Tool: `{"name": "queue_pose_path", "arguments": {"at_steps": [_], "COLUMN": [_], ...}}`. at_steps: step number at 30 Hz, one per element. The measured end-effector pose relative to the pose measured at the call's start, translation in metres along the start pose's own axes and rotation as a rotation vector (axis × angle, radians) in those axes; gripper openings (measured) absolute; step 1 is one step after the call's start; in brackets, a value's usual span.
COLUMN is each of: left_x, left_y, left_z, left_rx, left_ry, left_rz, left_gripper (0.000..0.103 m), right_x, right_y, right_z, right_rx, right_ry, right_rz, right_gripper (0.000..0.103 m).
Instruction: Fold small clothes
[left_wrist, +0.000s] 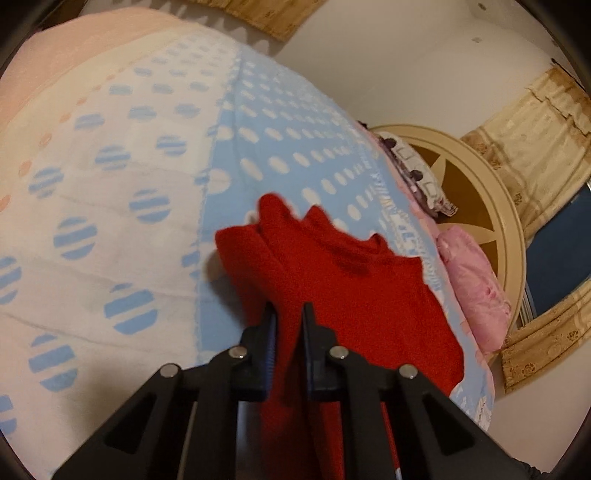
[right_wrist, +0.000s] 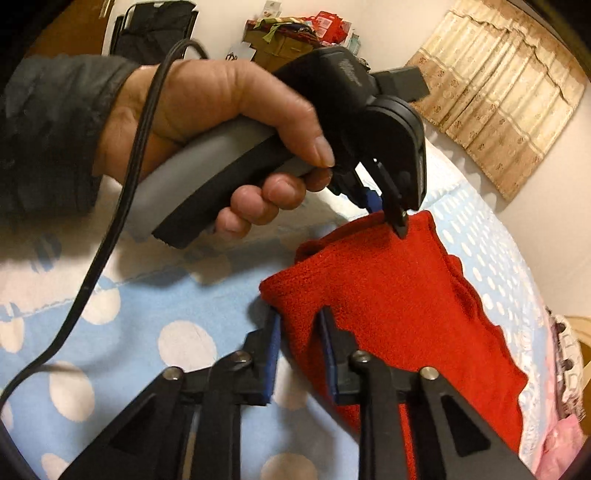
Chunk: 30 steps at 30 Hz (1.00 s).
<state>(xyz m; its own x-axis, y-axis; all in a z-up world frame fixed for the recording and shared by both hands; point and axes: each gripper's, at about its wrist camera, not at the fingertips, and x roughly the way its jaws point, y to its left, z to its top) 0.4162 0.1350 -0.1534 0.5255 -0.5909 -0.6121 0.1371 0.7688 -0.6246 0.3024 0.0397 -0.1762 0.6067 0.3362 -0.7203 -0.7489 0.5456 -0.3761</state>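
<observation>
A: Left gripper (left_wrist: 288, 314), state?
B: Fingers narrow, clamped on an edge of the red garment (left_wrist: 332, 266). Fabric runs up between them.

A: Right gripper (right_wrist: 297, 317)?
B: Fingers close together, pinching the garment's near-left corner (right_wrist: 399, 306).

A: Where does the garment sit?
B: On the bed, over the blue blanket with white dots (left_wrist: 280, 122), toward its right edge. Folded in layers, uneven far edge. Both held corners look raised off the blanket; the rest lies on it.

A: Anything else in the right wrist view?
B: The person's left hand (right_wrist: 207, 125) around the left gripper's handle, black cable (right_wrist: 122, 206) trailing down. Pink quilt (left_wrist: 476, 288) lies at the bed's right side, beige curtain (left_wrist: 532, 125) beyond.
</observation>
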Motion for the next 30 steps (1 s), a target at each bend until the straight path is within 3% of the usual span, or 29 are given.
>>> {"name": "queue_pose_path", "arguments": {"at_steps": [3, 17, 30], "left_x": [-0.007, -0.003, 0.048], "left_y": [-0.012, -0.089, -0.166], "left_z": [0.008, 0.028, 0.042], "left_rx": [-0.007, 0.084, 0.184], "left_ry": [-0.025, -0.083, -0.060], "left_rz": [-0.060, -0.165, -0.208], "left_gripper": [0.012, 0.011, 0.011], "right_x": [-0.011, -0.064, -0.116], "right_y": [-0.010, -0.051, -0.107], "right_z": [-0.004, -0.021, -0.069], "right_rx": [0.035, 0.156, 0.309], "right_ry": [-0.027, -0.141, -0.200], "right_rz": [0.011, -0.019, -0.119], "right_gripper": [0.011, 0.009, 0.009]}}
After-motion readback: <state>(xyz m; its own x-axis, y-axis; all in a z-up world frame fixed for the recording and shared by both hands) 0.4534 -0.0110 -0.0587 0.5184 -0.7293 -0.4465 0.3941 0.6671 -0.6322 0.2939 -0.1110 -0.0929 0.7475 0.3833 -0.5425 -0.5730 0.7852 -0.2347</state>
